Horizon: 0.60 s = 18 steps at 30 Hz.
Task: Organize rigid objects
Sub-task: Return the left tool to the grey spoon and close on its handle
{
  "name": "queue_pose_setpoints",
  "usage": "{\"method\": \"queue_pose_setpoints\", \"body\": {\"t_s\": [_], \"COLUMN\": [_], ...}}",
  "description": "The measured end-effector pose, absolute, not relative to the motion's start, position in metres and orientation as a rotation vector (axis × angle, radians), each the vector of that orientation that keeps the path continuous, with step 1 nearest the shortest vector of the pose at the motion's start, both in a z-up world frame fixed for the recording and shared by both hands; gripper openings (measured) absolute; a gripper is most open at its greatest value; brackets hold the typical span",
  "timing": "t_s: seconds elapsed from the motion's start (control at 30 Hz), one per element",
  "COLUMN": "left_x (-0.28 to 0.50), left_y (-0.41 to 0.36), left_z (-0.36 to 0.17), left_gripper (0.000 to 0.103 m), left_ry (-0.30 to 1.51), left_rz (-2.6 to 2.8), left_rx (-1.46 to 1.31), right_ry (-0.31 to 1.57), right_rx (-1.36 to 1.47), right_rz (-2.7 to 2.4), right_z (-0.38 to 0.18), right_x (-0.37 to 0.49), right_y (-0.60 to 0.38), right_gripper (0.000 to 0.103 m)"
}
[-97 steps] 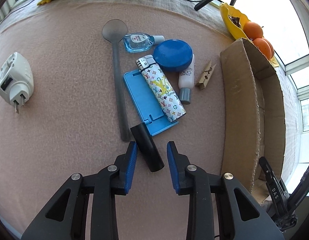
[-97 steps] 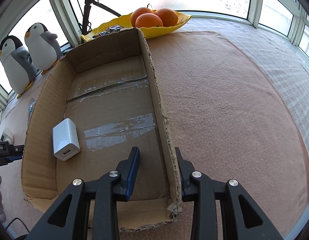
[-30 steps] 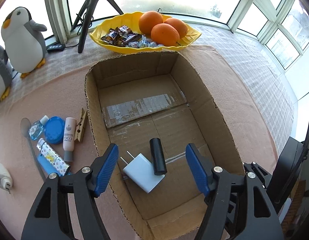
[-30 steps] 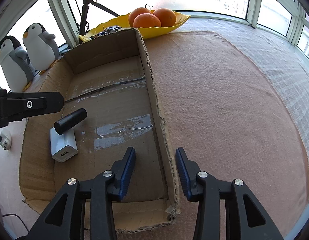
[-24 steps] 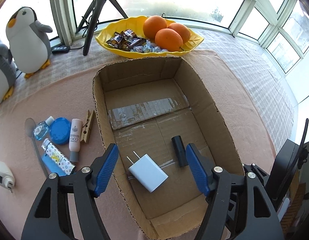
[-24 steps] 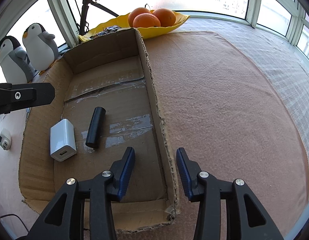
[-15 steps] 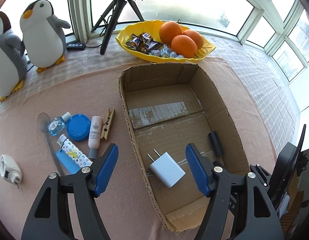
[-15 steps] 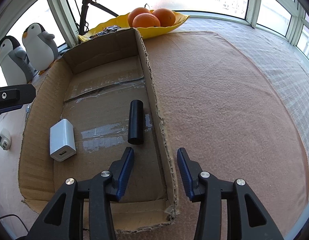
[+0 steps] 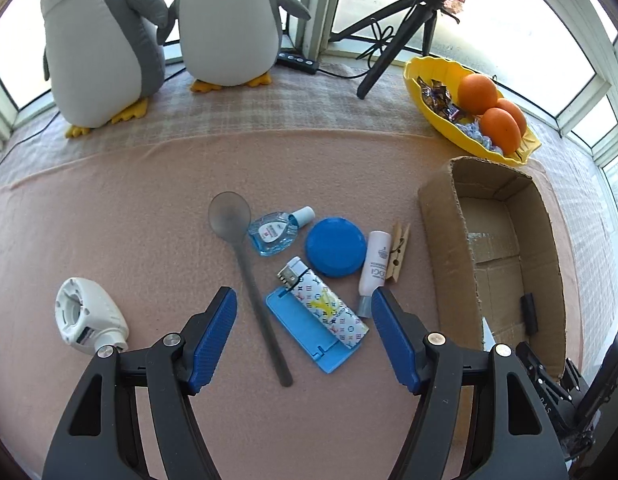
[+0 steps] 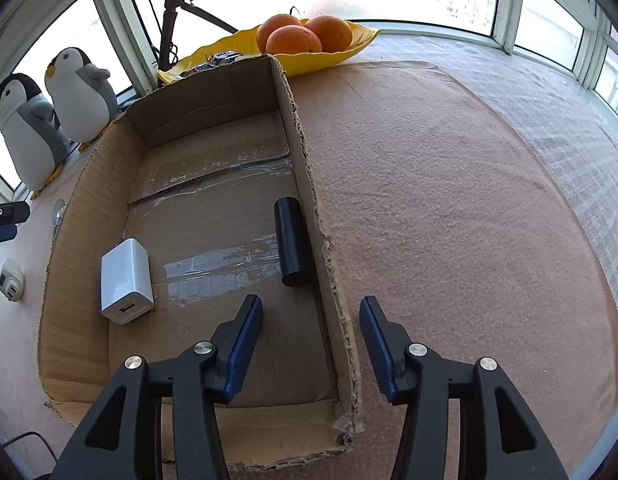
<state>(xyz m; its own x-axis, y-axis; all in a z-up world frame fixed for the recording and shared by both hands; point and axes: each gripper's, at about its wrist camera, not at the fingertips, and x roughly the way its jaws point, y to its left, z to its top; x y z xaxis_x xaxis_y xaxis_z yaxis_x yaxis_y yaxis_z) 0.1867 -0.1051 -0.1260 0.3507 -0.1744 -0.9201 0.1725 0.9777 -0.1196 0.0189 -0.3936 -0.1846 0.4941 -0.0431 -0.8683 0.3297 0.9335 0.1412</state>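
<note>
Pink cloth (image 9: 109, 200), monogram-print lighter (image 9: 325, 304), left claw (image 9: 304, 334) empty

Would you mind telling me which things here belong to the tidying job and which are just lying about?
Job:
cardboard box
black cylinder and white charger, both in it
spoon
lighter
blue lid
clothespin
white adapter

Lying about:
penguins
fruit dish
tripod

— What's by the window?
— I see two plush penguins (image 9: 157, 32), a tripod (image 9: 405, 28), a yellow dish (image 9: 461, 112) with oranges (image 9: 491, 108) and sweets (image 9: 437, 94).
</note>
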Motion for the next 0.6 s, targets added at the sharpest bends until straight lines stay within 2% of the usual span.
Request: {"method": "queue_pose_setpoints", "body": {"t_s": [0.37, 0.6], "left_x": [0.228, 0.239], "left_y": [-0.057, -0.055], "left_z": [-0.162, -0.175], "left_gripper": [0.067, 0.052], "left_ry": [1.296, 1.322], "left_rz": [-0.124, -0.119], "left_rx": [-0.149, -0.168], "right_ry": [1.033, 1.031], "right_rx": [0.310, 0.320], "right_rz": [-0.233, -0.237], "right_z": [-0.185, -0.186], "right_x": [0.019, 0.020], "right_y": [-0.392, -0.394], "right_gripper": [0.049, 0.052]}}
